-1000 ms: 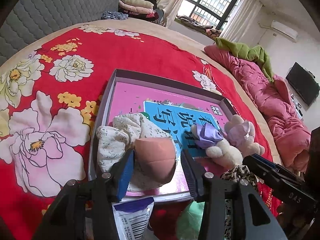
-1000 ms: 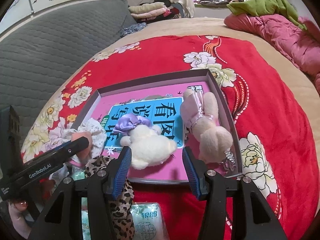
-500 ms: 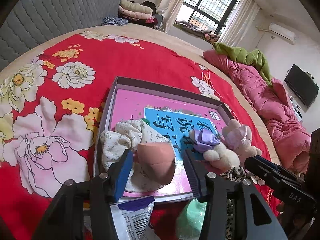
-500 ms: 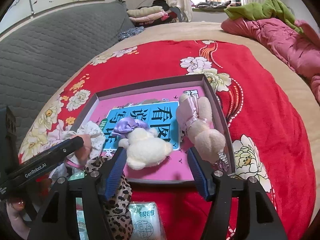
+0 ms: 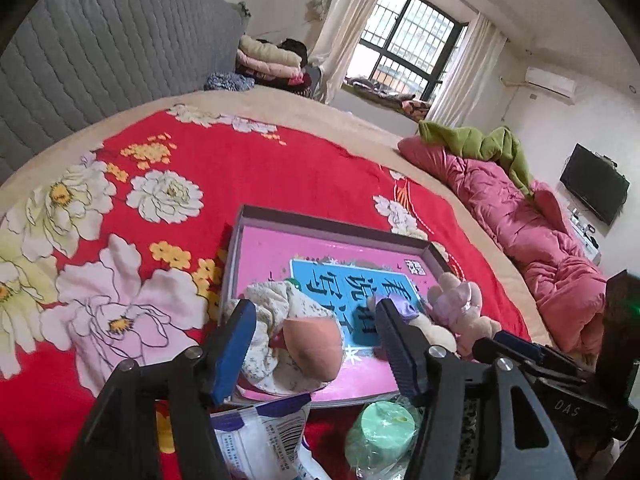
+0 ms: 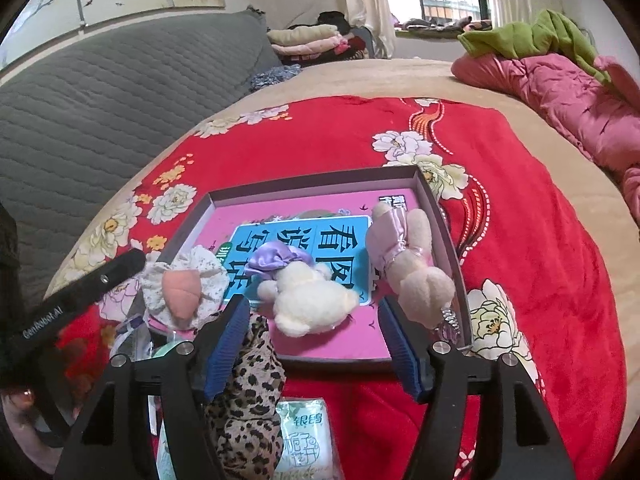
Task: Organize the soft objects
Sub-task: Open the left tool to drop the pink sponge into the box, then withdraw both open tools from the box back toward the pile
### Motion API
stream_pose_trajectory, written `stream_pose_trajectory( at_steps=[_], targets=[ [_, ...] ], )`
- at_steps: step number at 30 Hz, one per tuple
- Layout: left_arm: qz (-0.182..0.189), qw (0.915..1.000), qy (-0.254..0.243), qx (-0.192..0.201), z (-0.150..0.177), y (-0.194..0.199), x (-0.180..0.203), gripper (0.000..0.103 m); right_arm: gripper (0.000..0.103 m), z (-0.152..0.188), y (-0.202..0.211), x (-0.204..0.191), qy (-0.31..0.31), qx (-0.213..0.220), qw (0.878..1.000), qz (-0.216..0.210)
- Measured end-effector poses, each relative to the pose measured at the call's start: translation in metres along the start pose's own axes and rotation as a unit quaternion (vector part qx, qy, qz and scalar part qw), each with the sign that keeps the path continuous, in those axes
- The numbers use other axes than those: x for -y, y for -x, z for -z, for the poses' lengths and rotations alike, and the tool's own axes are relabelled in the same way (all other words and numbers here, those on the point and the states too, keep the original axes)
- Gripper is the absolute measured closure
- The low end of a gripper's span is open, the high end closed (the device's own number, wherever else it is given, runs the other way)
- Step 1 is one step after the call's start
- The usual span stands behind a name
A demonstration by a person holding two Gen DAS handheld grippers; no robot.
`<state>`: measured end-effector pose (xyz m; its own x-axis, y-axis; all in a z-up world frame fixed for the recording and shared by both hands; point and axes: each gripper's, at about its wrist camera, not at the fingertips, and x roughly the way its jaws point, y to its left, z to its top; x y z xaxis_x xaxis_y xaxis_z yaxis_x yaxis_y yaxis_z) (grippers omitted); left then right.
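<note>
A shallow grey tray with a pink printed bottom lies on the red flowered bedspread. In its near left corner a peach sponge rests on a flowered white cloth. My left gripper straddles the sponge, its jaws opening and the pads clear of it. A white plush bear with a purple hat and a beige plush bunny in pink lie in the tray. My right gripper hovers just in front of the bear, jaws opening, nothing between them.
In front of the tray lie a leopard-print cloth, a green tissue packet, a white barcoded packet and a wrapped green roll. A pink quilt lies along the right; a grey headboard stands at the left.
The left jaws spread wider and the gripper drew back and up, leaving the peach sponge on the cloth. The right jaws widened a little; the bear and bunny stayed put.
</note>
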<state>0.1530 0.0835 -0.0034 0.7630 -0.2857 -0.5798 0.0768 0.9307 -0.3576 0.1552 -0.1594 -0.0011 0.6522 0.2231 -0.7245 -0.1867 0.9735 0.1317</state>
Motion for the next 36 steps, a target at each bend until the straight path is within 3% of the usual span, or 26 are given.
stream_pose_trajectory(
  at_steps=[11, 25, 36],
  targets=[
    [-0.02, 0.9997, -0.007, 0.014, 0.003, 0.024, 0.002, 0.041, 0.034, 0.005, 0.015, -0.005, 0.006, 0.006, 1.0, -0.006],
    [-0.047, 0.9986, 0.022, 0.01, -0.003, 0.063, -0.004, 0.041, 0.03, 0.004, 0.042, 0.001, -0.001, 0.031, 1.0, -0.006],
    [-0.047, 0.9989, 0.002, 0.01, -0.001, 0.084, 0.015, 0.041, 0.03, 0.002, 0.069, 0.003, -0.011, 0.052, 0.999, -0.01]
  ],
)
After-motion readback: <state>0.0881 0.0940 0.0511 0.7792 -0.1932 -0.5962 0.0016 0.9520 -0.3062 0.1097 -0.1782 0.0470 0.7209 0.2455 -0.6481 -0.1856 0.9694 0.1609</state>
